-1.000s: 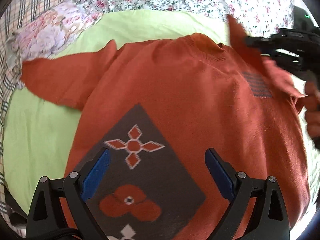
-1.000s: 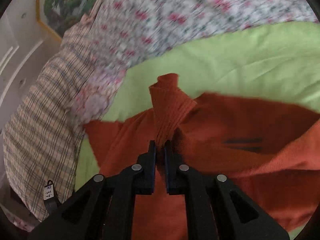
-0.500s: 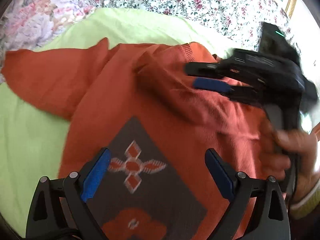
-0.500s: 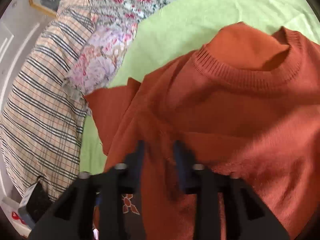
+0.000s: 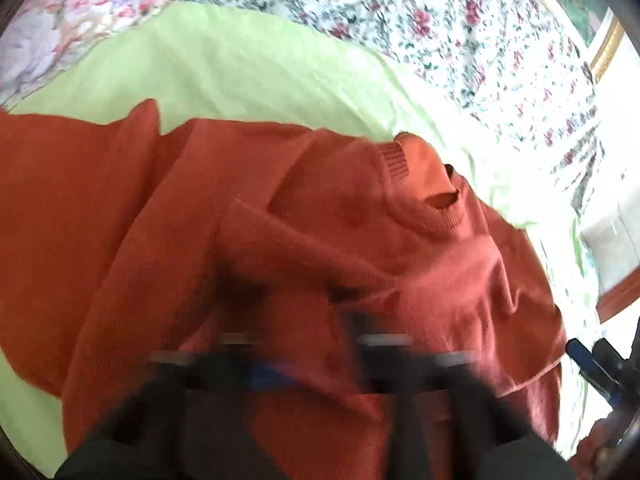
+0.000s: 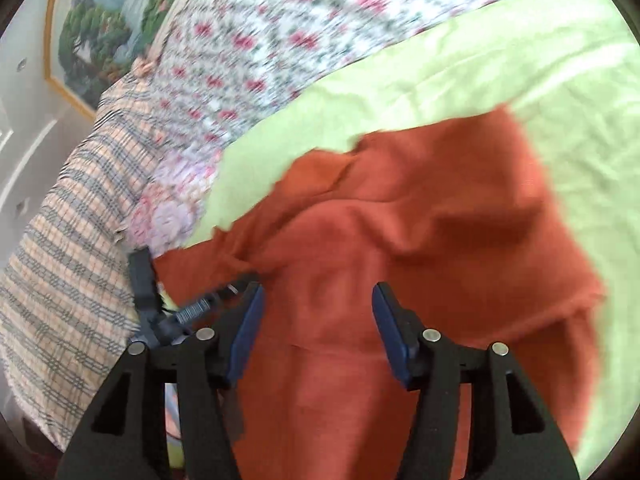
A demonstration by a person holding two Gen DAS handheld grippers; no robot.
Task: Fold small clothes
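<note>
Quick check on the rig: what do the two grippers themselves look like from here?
The right gripper is matte black with triangular cut-outs, silver rivets and blue pads lining its jaws. The left gripper is motion-blurred: black body, a hint of blue, pale streaks where rivets would be. No sleeves or markings are visible.
</note>
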